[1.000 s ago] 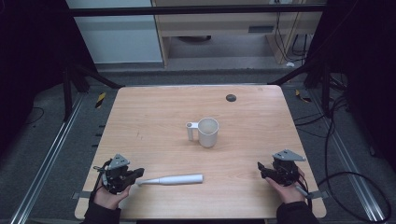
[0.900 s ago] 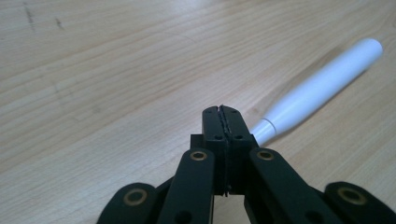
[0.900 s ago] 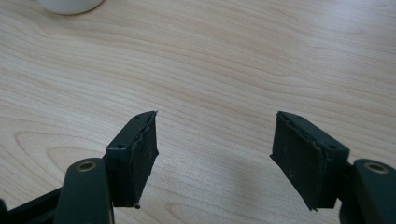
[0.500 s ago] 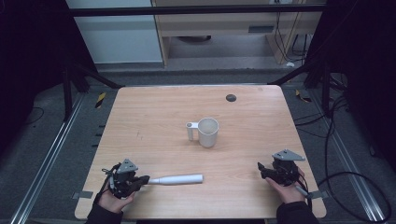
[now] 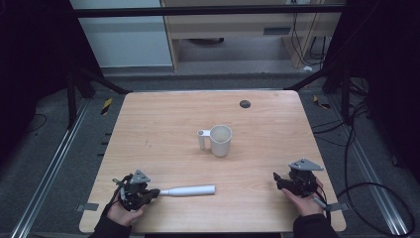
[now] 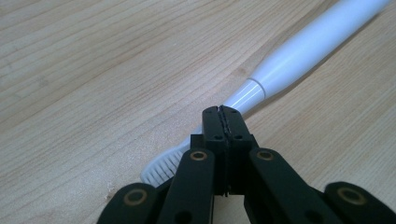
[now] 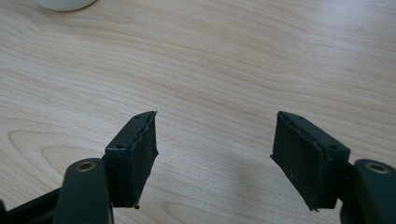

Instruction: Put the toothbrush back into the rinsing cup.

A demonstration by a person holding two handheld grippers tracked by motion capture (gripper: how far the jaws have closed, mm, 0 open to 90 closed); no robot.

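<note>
Your left tool sits at the near left corner of the worktop, well to the near left of the white mug. Its jaws are pressed together with no gap between them; in the left gripper view they lie over the thin neck of the white electric toothbrush, with the bristles showing just beside them, but you cannot tell from that view whether the neck is pinched or merely lies under the tips. The toothbrush lies flat on the worktop, its thick handle stretching from your left tool toward the right, nearer to you than the mug.

Your right tool rests in your hand at the near right, well apart from the mug and on the far side of it from the toothbrush. Its jaws are spread wide with bare wood between them, holding nothing.

The mug stands upright near the middle of the worktop, its handle turned to the left. Beyond the mug, near the far edge, is a small dark round spot.
</note>
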